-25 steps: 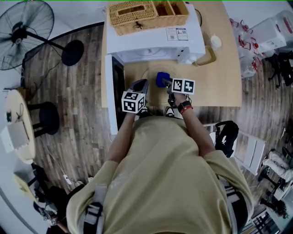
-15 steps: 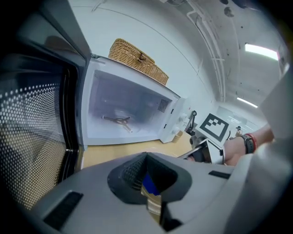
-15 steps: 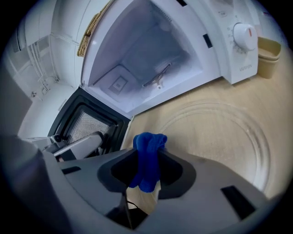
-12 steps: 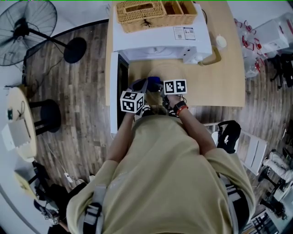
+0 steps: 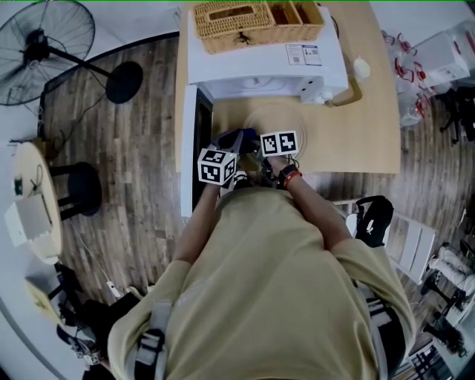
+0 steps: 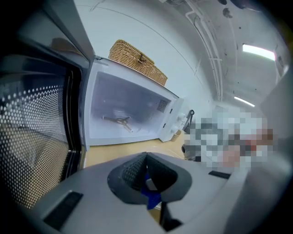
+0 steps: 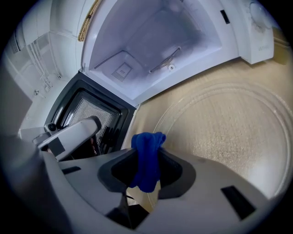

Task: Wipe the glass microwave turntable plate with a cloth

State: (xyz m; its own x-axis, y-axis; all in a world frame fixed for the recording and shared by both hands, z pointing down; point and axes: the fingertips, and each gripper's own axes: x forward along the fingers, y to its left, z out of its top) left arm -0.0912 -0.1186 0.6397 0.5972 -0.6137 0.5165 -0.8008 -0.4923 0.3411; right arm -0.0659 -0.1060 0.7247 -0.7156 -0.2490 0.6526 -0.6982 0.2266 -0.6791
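The glass turntable plate (image 5: 276, 120) lies flat on the wooden table in front of the open microwave (image 5: 260, 56); in the right gripper view the plate (image 7: 229, 132) fills the right side. My right gripper (image 7: 145, 157) is shut on a blue cloth (image 7: 146, 155), whose bunched top sticks up over the plate's near-left rim. In the head view the blue cloth (image 5: 241, 137) sits between the two grippers. My left gripper (image 6: 146, 157) is shut, just left of the cloth, by the open door (image 7: 87, 109). A blue sliver shows low between its jaws; what it is stays unclear.
The microwave cavity (image 6: 123, 119) is open, with only the roller ring (image 6: 118, 121) inside. A wicker basket (image 5: 252, 21) rests on top of the microwave. A small white bottle (image 5: 361, 68) stands at the table's back right. A floor fan (image 5: 44, 37) stands to the left.
My right gripper has carried the blue cloth left and nearer, from over the plate towards its near-left rim and the left gripper. The left gripper has hardly moved.
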